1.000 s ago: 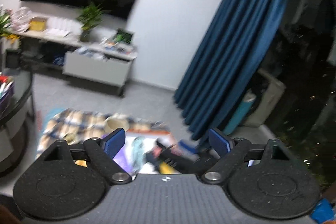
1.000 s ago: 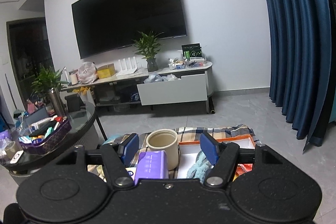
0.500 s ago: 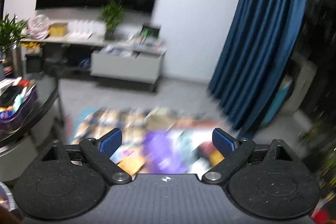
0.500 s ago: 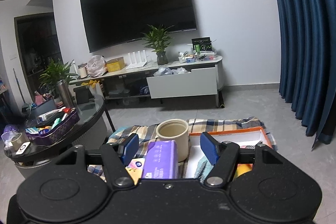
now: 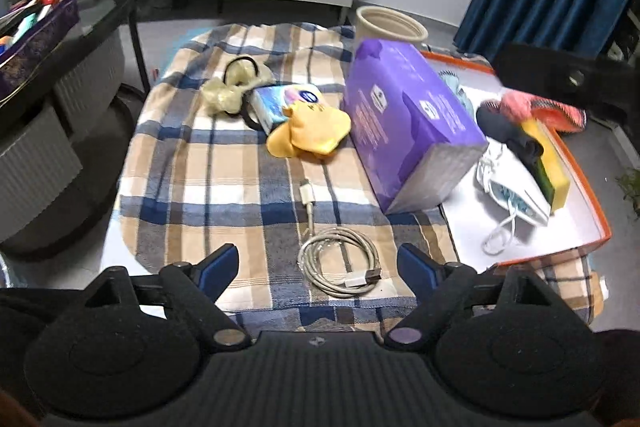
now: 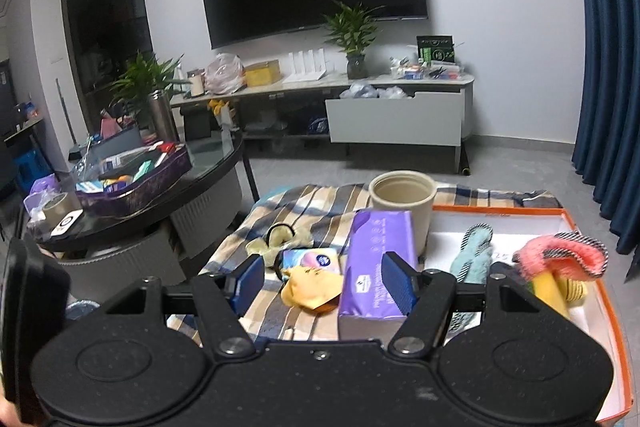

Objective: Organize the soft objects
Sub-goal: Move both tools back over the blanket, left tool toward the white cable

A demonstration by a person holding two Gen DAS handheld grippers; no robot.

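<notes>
A plaid cloth [image 5: 192, 187] covers a low table. On it lie a yellow plush [image 5: 308, 125], cream earmuffs [image 5: 230, 89], a small tissue pack [image 5: 280, 103], a purple tissue box [image 5: 404, 123] and a coiled white cable [image 5: 340, 263]. An orange-rimmed white box [image 5: 576, 163] at right holds a pink cloth [image 5: 520, 105], a sponge [image 5: 548, 163], a dark item and a light blue sock [image 6: 474, 251]. My left gripper [image 5: 318, 261] is open above the near edge by the cable. My right gripper [image 6: 322, 281] is open and empty, higher, above the plush [image 6: 310, 289] and purple box [image 6: 374, 263].
A cream pot [image 5: 390, 25] stands behind the purple box. A round glass table [image 6: 160, 195] with a purple tray stands at left. A TV bench [image 6: 396, 115], a wall TV and blue curtains [image 6: 608, 67] lie beyond. The right gripper's body [image 5: 560, 79] shows at right in the left wrist view.
My left gripper has swung left and tilted down from the curtain and wall to look at the table. My right gripper has drifted slightly, tilting down a little. Both stayed open.
</notes>
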